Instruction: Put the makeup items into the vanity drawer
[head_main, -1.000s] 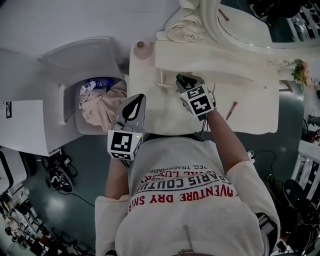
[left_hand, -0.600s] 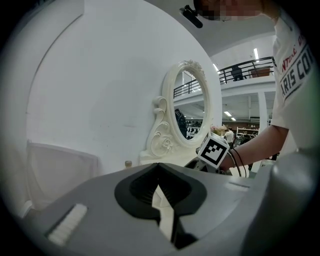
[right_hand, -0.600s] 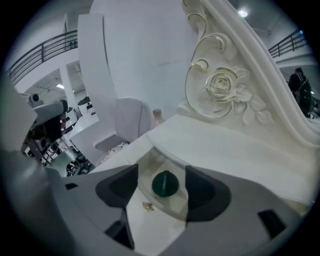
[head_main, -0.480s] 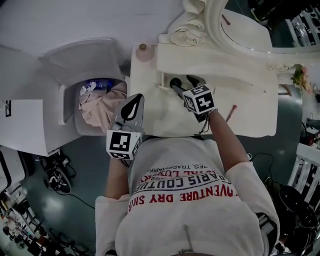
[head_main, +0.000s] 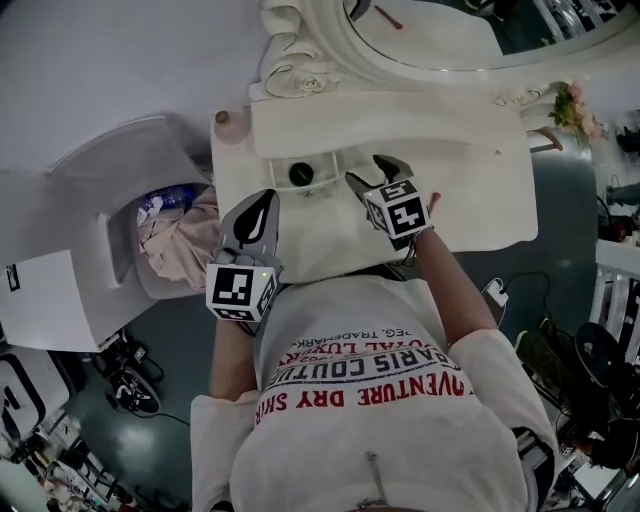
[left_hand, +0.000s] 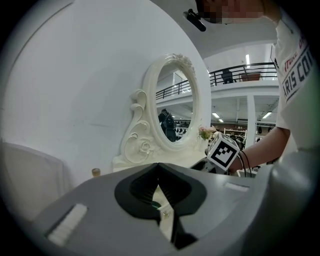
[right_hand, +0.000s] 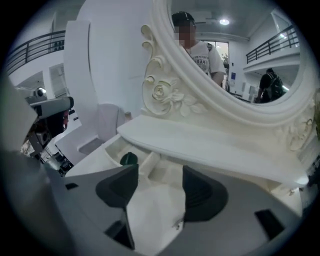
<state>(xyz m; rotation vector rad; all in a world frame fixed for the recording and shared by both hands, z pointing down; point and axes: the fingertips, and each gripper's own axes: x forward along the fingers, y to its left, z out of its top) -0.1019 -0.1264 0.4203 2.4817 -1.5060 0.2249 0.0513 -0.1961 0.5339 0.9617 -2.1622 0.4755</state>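
In drawer (head_main: 330, 168): green jar (head_main: 300, 174), upper centre | pending: red pencil (head_main: 433, 203) | right gripper (head_main: 363, 167) just opened, empty | left gripper (head_main: 266, 195) clenched, empty

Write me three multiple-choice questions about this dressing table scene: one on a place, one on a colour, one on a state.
1. Where is the dark round jar?
A. on the floor
B. in the open drawer
C. in the clothes bin

2. What colour is the dressing table?
A. white
B. black
C. red

3. How do the tongs of the right gripper stand?
A. shut on the jar
B. shut and empty
C. apart

Answers: 1 B, the jar lies in a compartment of the drawer. 2 A, the table's top is creamy white. 3 C, the tongs have just been opening and nothing is between them.
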